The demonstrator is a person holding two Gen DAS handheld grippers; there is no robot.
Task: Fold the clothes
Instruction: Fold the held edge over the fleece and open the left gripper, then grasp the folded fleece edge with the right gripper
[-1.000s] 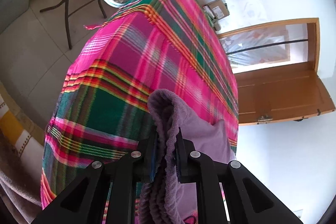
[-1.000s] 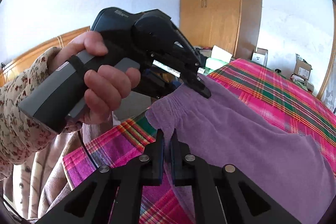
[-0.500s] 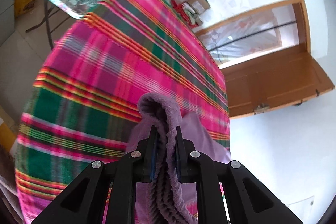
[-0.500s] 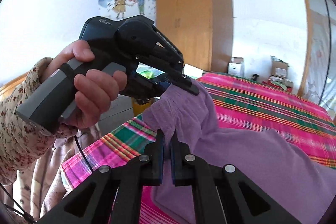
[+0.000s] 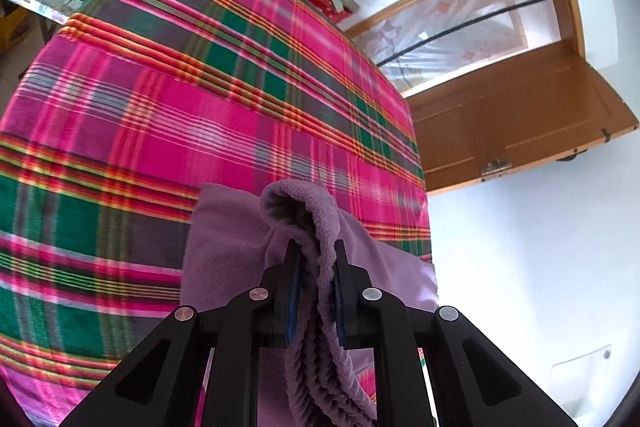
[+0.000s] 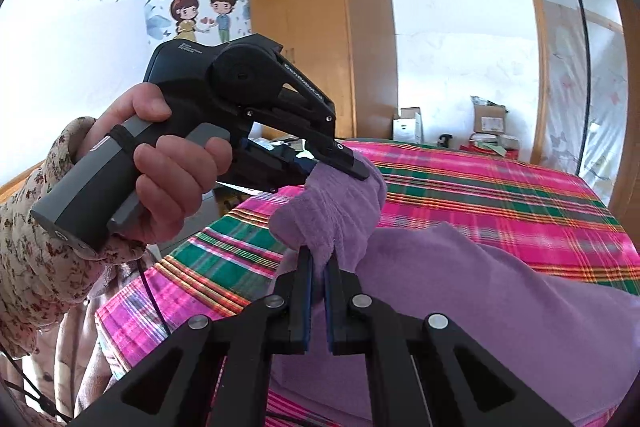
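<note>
Right hand-held gripper (image 6: 316, 267) clamped on bunched edge of purple fleece garment (image 6: 460, 291). Left hand-held gripper (image 5: 316, 259), in person's hand (image 6: 176, 183), pinched same garment's edge. Garment's remainder draped on pink-green plaid cloth-covered bed (image 5: 200, 87). Beyond: wooden wardrobe (image 6: 320, 39).

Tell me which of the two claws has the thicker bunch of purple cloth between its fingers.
The left claw: it clamps the purple garment's ribbed elastic edge, bunched thick. The right claw pinches thinner fabric, nearly shut.
</note>
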